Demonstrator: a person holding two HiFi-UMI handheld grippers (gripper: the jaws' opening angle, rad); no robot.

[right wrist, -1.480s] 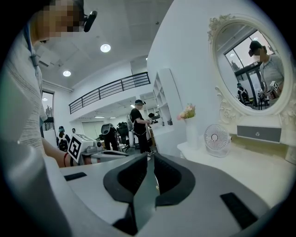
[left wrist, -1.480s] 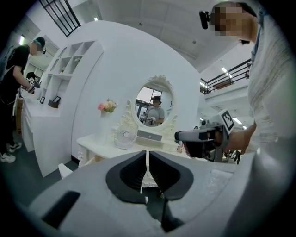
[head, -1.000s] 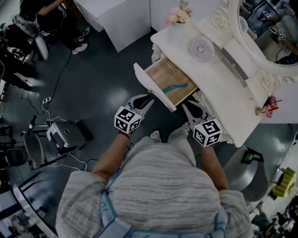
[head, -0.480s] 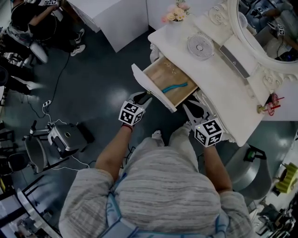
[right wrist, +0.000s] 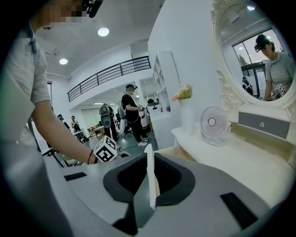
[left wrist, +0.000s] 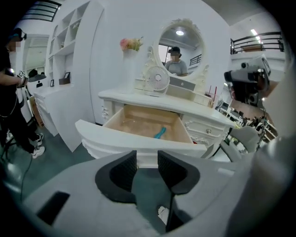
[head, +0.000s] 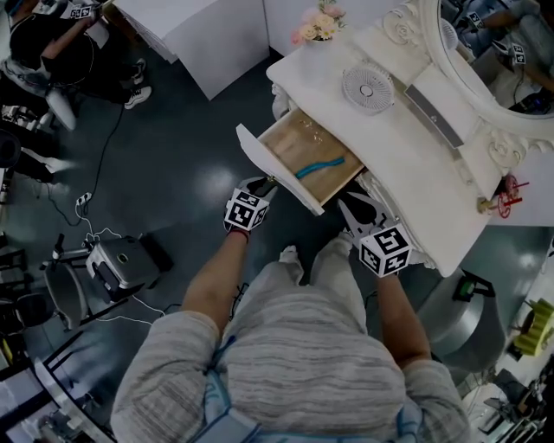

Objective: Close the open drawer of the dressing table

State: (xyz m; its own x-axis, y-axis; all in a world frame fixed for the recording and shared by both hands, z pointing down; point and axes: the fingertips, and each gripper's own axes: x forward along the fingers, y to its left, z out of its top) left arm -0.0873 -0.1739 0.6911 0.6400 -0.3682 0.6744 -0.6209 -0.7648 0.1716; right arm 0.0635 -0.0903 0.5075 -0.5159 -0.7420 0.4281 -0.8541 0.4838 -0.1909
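The white dressing table (head: 407,164) stands at the upper right with its drawer (head: 277,169) pulled out. The wooden inside holds a teal object (head: 318,166). My left gripper (head: 264,183) hangs just in front of the drawer's curved front panel (left wrist: 138,141), near its middle. Its jaws (left wrist: 147,159) stand apart with nothing between them. My right gripper (head: 351,206) is by the drawer's right end, under the table edge. Its pads (right wrist: 150,171) stand narrowly apart, and the drawer front's white edge (right wrist: 150,162) shows through the gap beyond them.
A small fan (head: 368,88), a flower vase (head: 316,26) and an oval mirror (head: 502,52) are on the table. A white cabinet (head: 216,35) stands behind. Equipment with cables (head: 117,264) lies on the floor at left, and people (head: 52,52) stand at far left. A grey stool (head: 459,320) is at right.
My left gripper has sunk and moved in toward the drawer front, and its jaws have spread wider. The right gripper has dropped slightly. The drawer has not moved.
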